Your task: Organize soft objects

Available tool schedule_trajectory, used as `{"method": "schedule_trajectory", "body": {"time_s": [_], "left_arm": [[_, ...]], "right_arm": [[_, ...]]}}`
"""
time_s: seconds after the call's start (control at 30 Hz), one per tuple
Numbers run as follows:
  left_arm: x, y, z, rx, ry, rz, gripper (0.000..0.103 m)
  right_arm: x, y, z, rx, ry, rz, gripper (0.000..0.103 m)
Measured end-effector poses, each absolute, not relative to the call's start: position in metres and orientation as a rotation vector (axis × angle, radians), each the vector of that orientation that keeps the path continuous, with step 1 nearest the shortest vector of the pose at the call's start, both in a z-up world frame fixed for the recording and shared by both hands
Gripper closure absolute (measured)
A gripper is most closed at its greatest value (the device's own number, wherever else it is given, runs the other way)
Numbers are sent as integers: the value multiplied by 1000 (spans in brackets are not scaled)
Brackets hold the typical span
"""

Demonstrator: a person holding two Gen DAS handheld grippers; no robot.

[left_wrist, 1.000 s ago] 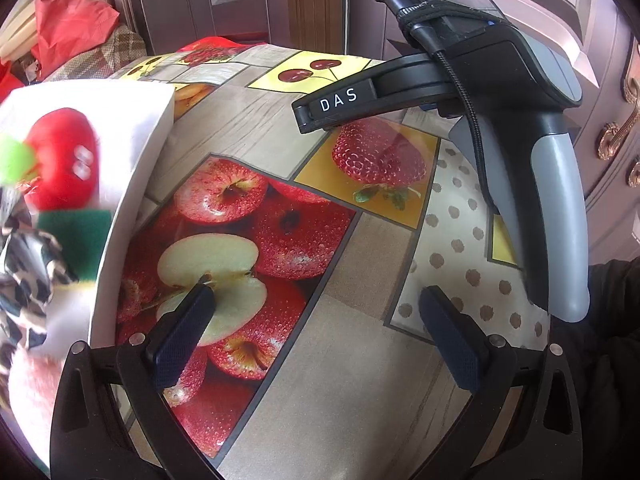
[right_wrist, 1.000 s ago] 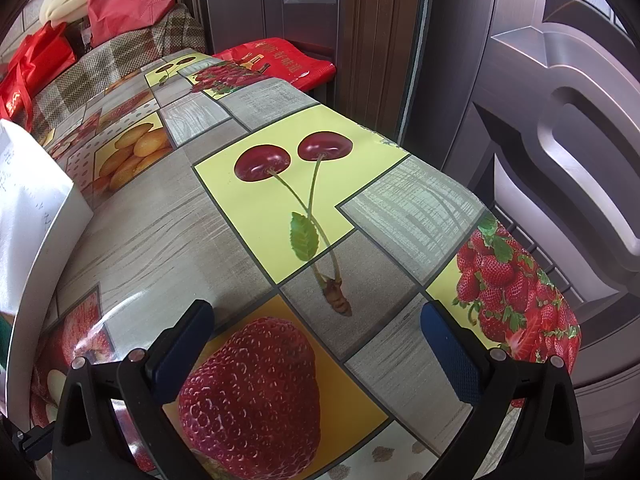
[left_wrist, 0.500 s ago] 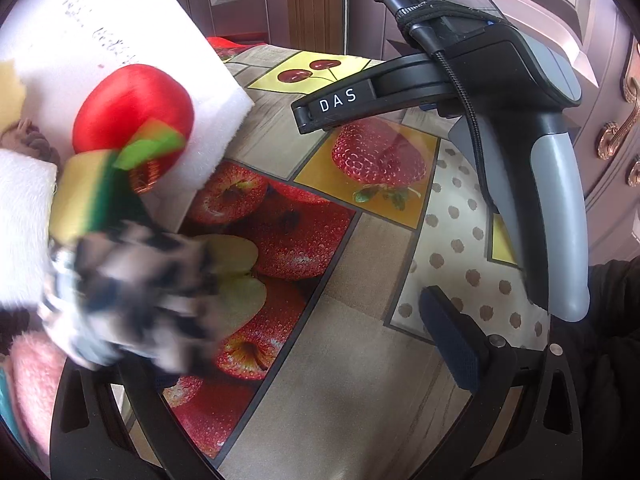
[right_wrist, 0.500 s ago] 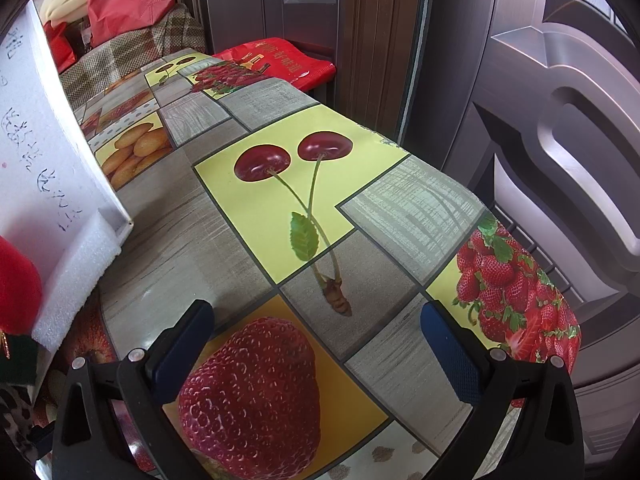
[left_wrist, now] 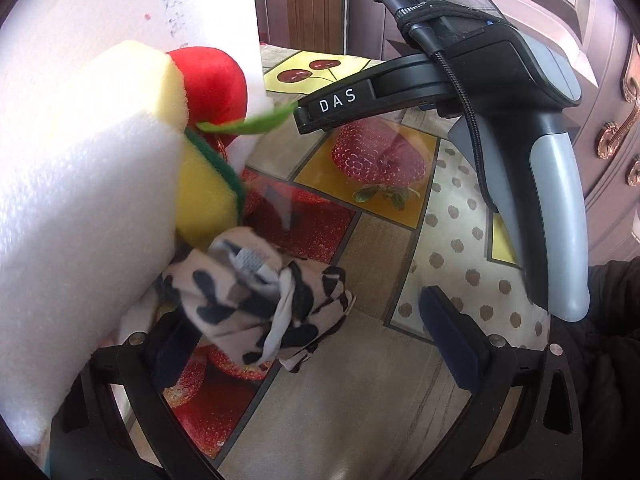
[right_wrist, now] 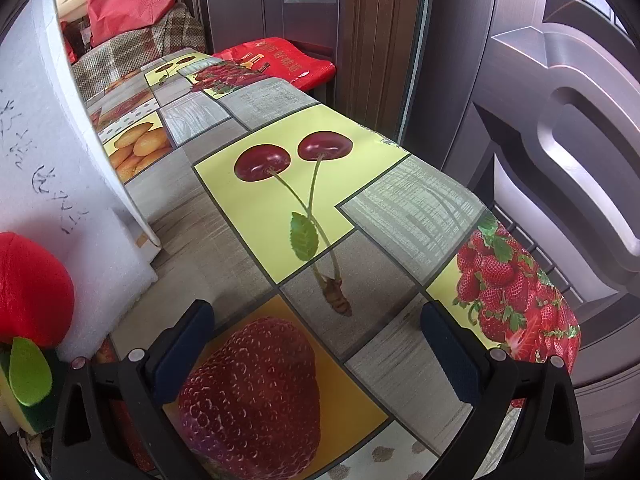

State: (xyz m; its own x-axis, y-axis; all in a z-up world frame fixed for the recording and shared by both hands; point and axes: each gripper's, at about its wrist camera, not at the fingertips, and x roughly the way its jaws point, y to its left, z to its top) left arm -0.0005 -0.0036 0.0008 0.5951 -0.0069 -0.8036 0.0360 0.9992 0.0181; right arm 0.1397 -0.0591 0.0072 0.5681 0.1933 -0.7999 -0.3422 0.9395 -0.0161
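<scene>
Since a second ago, the white foam box (left_wrist: 84, 184) has tipped over toward the left gripper (left_wrist: 316, 344), spilling its soft things. That gripper's jaws stand spread, and a leopard-print cloth (left_wrist: 264, 300) hangs before its left finger. Above the cloth sit a yellow-green sponge (left_wrist: 208, 196) and a red plush apple (left_wrist: 216, 84). Beyond, the right gripper (right_wrist: 316, 344) hovers spread and empty over the fruit-print tablecloth (right_wrist: 360, 208).

I am working at a desk (right_wrist: 256, 236) wearing a fruit-print cloth, daylight glaring across it. Brown panelled doors (right_wrist: 560, 128) are standing close behind; a plaid cushion (right_wrist: 132, 56) is lying beyond.
</scene>
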Motion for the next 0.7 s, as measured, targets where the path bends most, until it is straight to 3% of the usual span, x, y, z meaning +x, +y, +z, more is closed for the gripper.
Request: {"method": "schedule_trajectory", "body": {"time_s": [0.7], "left_arm": [[-1,-2,0,33,933,-26,1]], "right_arm": [[140,-59,7,-177,915,316,0]]}}
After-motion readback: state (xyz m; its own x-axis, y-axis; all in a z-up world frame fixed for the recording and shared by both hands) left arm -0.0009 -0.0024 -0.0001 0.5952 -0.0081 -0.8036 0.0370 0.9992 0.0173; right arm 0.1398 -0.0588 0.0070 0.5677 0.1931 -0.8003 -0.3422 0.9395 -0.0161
